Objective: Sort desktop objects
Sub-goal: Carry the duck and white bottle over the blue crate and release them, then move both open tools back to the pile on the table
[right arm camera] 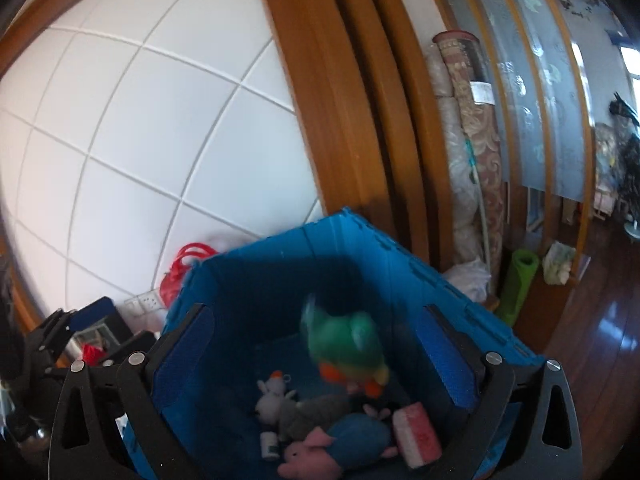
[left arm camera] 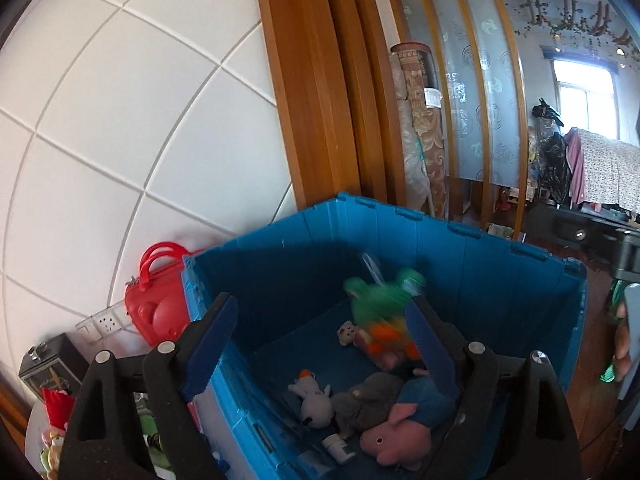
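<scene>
The green plush toy (right arm camera: 347, 347) hung blurred below the right gripper (right arm camera: 312, 364), above the blue crate (right arm camera: 360, 248) floor. Both the right and left gripper (left arm camera: 320, 348) were spread open, holding nothing.

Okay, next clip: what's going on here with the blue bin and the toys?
Both handheld grippers, left and right, hang open over a blue plastic crate. A green plush toy appears blurred inside the crate, apparently just released and dropping. On the crate floor lie a pink pig plush, a grey plush and a white plush. A red handbag sits beside the crate.
</scene>
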The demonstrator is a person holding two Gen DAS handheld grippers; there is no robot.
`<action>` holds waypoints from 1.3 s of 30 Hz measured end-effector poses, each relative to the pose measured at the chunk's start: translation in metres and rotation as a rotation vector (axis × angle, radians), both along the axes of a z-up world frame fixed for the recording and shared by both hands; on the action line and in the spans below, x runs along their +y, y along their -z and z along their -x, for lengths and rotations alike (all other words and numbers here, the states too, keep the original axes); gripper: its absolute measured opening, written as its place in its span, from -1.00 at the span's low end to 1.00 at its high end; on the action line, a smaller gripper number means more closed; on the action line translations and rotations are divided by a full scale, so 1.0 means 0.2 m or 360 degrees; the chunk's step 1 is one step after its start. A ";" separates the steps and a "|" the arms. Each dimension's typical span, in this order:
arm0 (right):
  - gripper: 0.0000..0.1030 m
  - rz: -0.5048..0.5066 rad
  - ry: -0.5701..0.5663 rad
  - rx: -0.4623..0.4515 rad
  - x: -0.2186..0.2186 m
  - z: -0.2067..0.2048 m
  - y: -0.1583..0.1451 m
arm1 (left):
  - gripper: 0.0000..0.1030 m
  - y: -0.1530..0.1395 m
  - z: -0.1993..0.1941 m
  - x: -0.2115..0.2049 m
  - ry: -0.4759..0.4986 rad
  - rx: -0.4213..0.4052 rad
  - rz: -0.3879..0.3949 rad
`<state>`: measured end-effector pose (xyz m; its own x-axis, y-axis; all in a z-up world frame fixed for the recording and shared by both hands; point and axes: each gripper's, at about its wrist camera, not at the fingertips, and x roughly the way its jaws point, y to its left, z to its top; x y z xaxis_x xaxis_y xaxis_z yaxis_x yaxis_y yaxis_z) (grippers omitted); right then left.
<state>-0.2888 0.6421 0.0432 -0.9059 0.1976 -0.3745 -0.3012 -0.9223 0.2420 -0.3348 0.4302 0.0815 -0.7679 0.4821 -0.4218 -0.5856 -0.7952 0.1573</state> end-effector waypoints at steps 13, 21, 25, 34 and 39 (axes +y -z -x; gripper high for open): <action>1.00 -0.0132 -0.0198 0.0031 -0.42 -0.14 0.08 | 0.68 0.07 -0.11 -0.32 -0.0225 0.0025 -0.0029; 1.00 -0.0184 -0.0337 0.0037 -0.64 -0.13 0.09 | 0.68 0.11 -0.21 -0.55 -0.0475 0.0116 -0.0015; 1.00 -0.0222 -0.0427 0.0044 -0.79 -0.12 0.11 | 0.68 0.15 -0.26 -0.68 -0.0601 0.0136 0.0016; 1.00 -0.0323 -0.0684 0.0056 -1.19 -0.11 0.17 | 0.68 0.30 -0.32 -1.11 -0.0877 0.0094 -0.0002; 1.00 -0.0333 -0.0804 -0.0045 -1.43 -0.04 0.28 | 0.68 0.46 -0.35 -1.45 -0.1018 -0.0004 -0.0054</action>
<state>-0.2812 0.3570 -0.0132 -0.8976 -0.1865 -0.3994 0.1878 -0.9815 0.0363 -0.2653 0.1403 -0.0099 -0.9072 -0.0579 -0.4167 0.0058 -0.9921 0.1253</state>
